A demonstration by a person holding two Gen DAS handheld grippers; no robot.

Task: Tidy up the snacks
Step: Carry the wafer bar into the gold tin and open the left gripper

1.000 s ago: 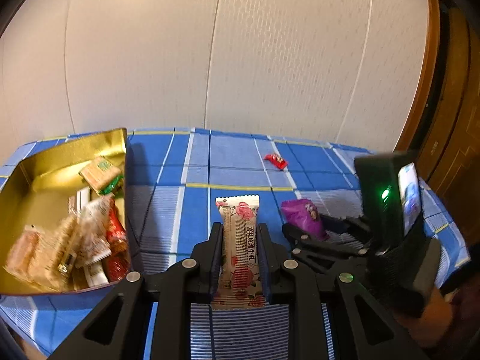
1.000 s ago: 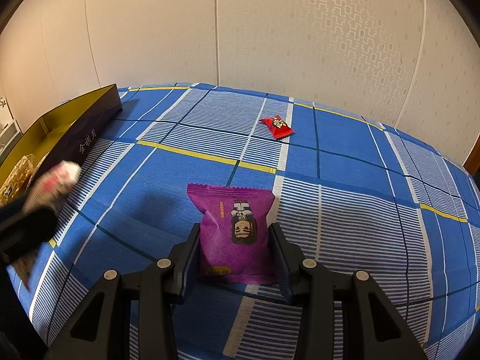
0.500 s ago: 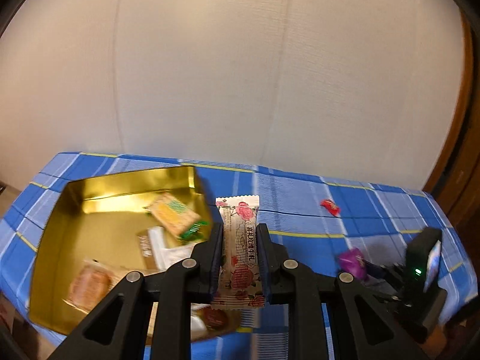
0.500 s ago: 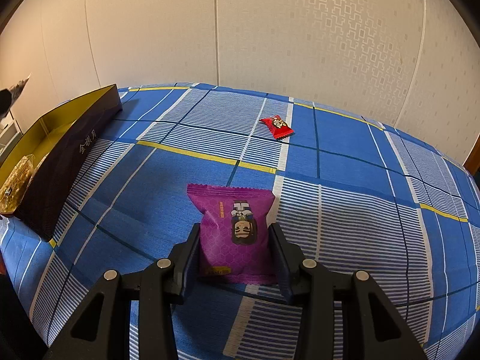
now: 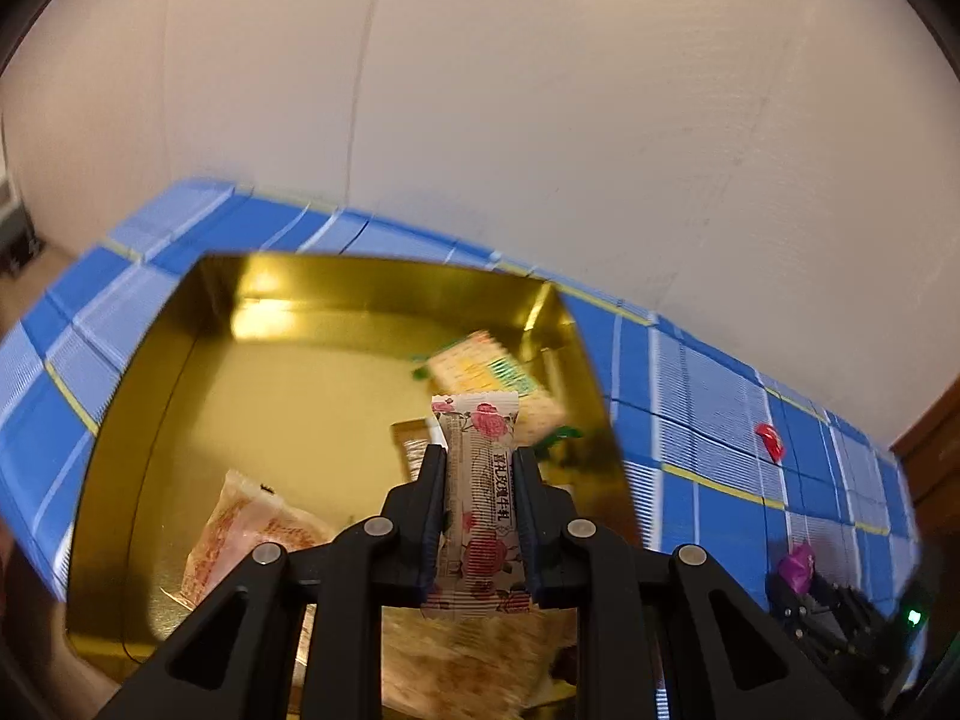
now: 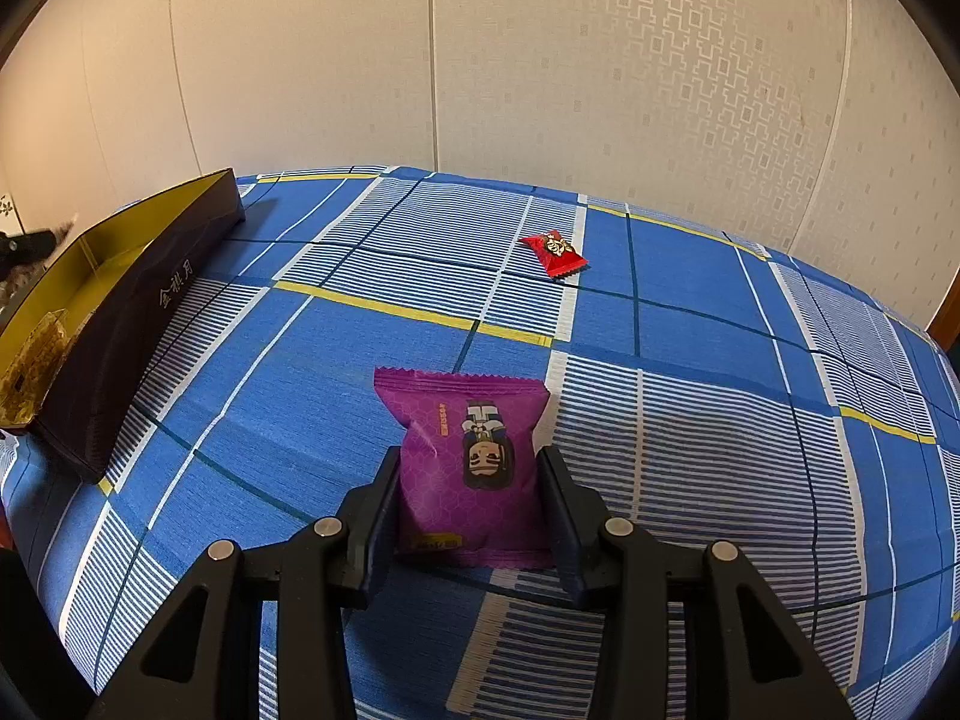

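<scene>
So the left hand-held gripper (image 5: 478, 519), clamping the rose bar (image 5: 478, 501), had swung over the tin (image 5: 150, 420); drop looked next. Right hand-held gripper (image 6: 470, 507) sat narrow around the purple pack (image 6: 474, 462).

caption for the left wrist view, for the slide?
Left gripper holds a rose-print snack bar between its jaws above the gold tin, already part-filled with snacks.

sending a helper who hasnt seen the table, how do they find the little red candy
Start at the blue checked tablecloth and look toward the far side near the wall, away from the gold tin. The red candy lies alone there on the striped cloth. It is much smaller than the purple packet, which sits between the right tool's fingers.
</scene>
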